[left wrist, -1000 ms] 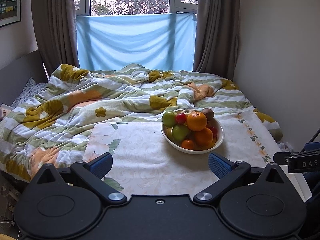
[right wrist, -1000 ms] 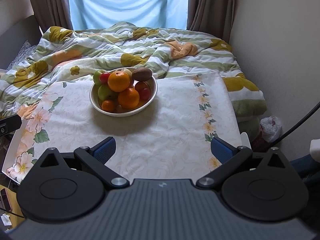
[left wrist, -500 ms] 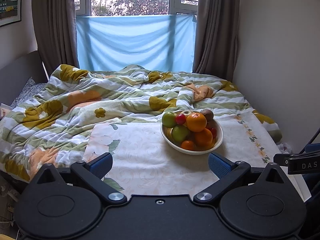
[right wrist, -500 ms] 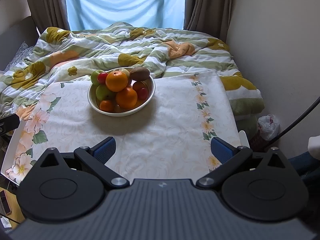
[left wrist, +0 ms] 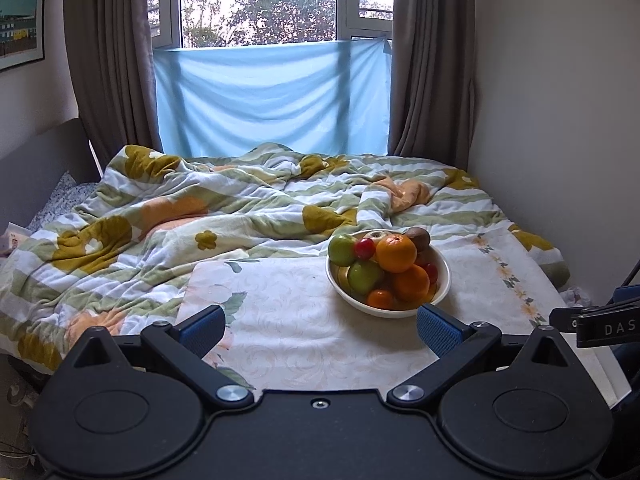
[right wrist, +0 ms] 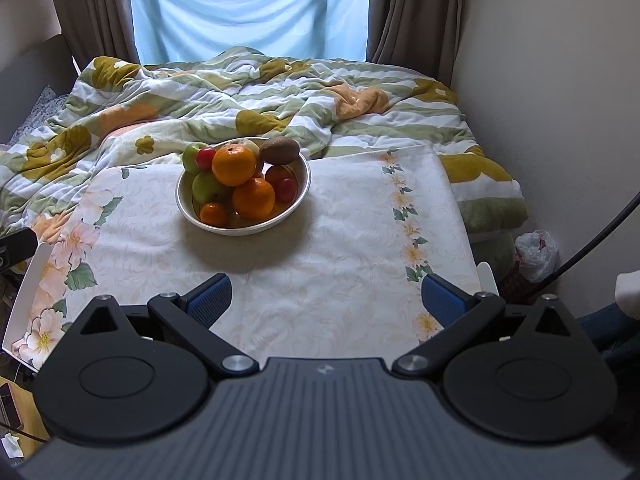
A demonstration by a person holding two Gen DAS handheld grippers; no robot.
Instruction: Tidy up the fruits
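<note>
We are in a bedroom, where a table with a floral tablecloth (left wrist: pixel 304 320) stands against a bed covered by a striped flower quilt (left wrist: pixel 200 216).

In the left wrist view, the left gripper (left wrist: pixel 319 326) has its blue pads spread wide and it holds nothing. Compared with a second ago, the white bowl (left wrist: pixel 442 264) of fruits sits a little lower and closer to the right pad; now the pad tip covers a small part of its near rim. On top of the pile lies an orange (left wrist: pixel 396 253), with a green apple (left wrist: pixel 341 249) to the left and a kiwi (left wrist: pixel 418 238) behind. The fruits at the bottom are hidden by the upper ones. The cloth to the left of the bowl is free.

In the right wrist view, the right gripper (right wrist: pixel 326 297) is also wide open and empty. Here the bowl (right wrist: pixel 304 178) stays almost at the same place as before, well apart from both pads. Much open cloth lies around it, up to the flower border (right wrist: pixel 404 216) near the right edge. The near table edge is hidden under the gripper body.
</note>
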